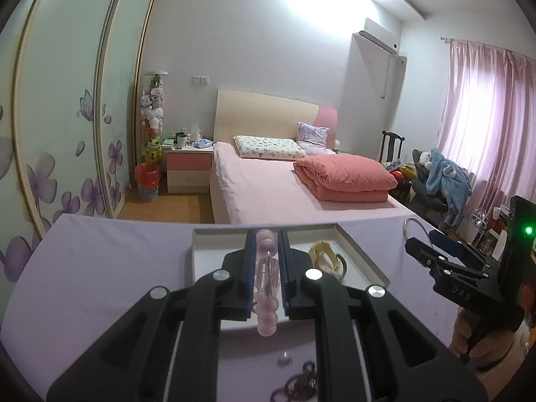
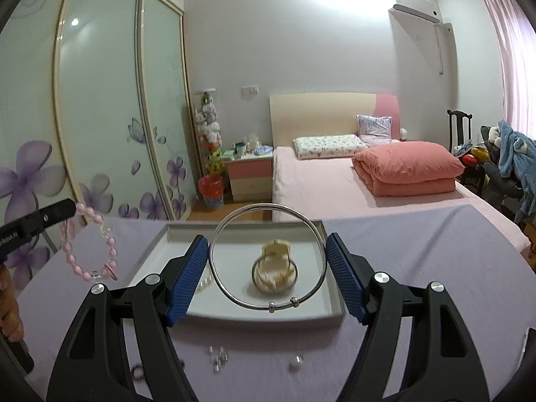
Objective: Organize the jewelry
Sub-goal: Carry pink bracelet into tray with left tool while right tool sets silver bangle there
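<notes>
My left gripper [image 1: 265, 268] is shut on a pink bead bracelet [image 1: 266, 278] and holds it above the near edge of a white tray [image 1: 363, 256]. The bracelet also hangs from the left gripper's fingertip in the right wrist view [image 2: 87, 248]. My right gripper [image 2: 268, 264] is shut on a thin silver bangle [image 2: 268, 256], held upright over the tray [image 2: 154, 251]. A cream watch [image 2: 275, 269] lies in the tray, with a string of white beads [image 2: 205, 283] by the left pad. The right gripper shows at the right of the left wrist view [image 1: 432, 248].
The tray stands on a lilac cloth-covered table [image 2: 418, 261]. Loose clear beads [image 2: 218, 358], a pearl [image 2: 294, 365] and a dark bead bracelet [image 1: 301, 382] lie on the cloth near me. A bed [image 2: 335, 184] stands beyond the table's far edge.
</notes>
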Demonstrator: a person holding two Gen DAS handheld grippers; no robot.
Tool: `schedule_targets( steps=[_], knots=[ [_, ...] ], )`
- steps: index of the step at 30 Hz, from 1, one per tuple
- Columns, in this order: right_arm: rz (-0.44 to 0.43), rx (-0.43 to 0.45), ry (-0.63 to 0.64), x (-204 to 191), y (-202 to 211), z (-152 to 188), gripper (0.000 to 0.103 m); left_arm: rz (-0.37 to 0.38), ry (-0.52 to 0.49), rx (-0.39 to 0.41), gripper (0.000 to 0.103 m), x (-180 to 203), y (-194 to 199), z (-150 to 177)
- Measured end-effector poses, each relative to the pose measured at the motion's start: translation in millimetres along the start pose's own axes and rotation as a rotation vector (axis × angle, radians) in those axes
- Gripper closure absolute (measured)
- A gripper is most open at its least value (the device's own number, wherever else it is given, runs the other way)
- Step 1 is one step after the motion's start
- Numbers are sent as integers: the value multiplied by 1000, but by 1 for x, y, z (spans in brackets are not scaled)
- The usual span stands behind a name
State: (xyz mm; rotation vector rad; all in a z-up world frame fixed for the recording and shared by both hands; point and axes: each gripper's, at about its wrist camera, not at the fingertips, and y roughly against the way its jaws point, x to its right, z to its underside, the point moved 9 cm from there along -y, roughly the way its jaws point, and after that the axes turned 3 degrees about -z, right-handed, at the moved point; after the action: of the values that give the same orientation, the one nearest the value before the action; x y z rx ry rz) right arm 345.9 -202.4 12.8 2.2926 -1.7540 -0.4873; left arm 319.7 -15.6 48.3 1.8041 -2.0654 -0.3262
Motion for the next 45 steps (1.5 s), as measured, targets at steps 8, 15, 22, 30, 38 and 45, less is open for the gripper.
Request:
schedule_targets(
  steps=[8, 15, 22, 30, 38, 45],
  knots=[
    [-11, -19, -37, 6, -57, -5, 31, 1, 41, -7, 90, -1, -54, -12],
    [-13, -141, -97, 17, -107, 18, 31, -7, 58, -53, 90, -5, -96, -1],
    [-4, -191, -97, 15, -130, 31, 31, -20, 57, -73, 90, -11, -116, 3],
    [8, -250, -82, 9, -141, 43, 30, -12, 58, -96, 90, -14, -131, 9],
    [4, -246, -104, 20, -125, 45, 26, 7, 71, -152, 89, -11, -151, 28],
    [14, -230, -99, 35, -103, 49, 26, -25, 90, -144, 75, -21, -141, 34]
  ],
)
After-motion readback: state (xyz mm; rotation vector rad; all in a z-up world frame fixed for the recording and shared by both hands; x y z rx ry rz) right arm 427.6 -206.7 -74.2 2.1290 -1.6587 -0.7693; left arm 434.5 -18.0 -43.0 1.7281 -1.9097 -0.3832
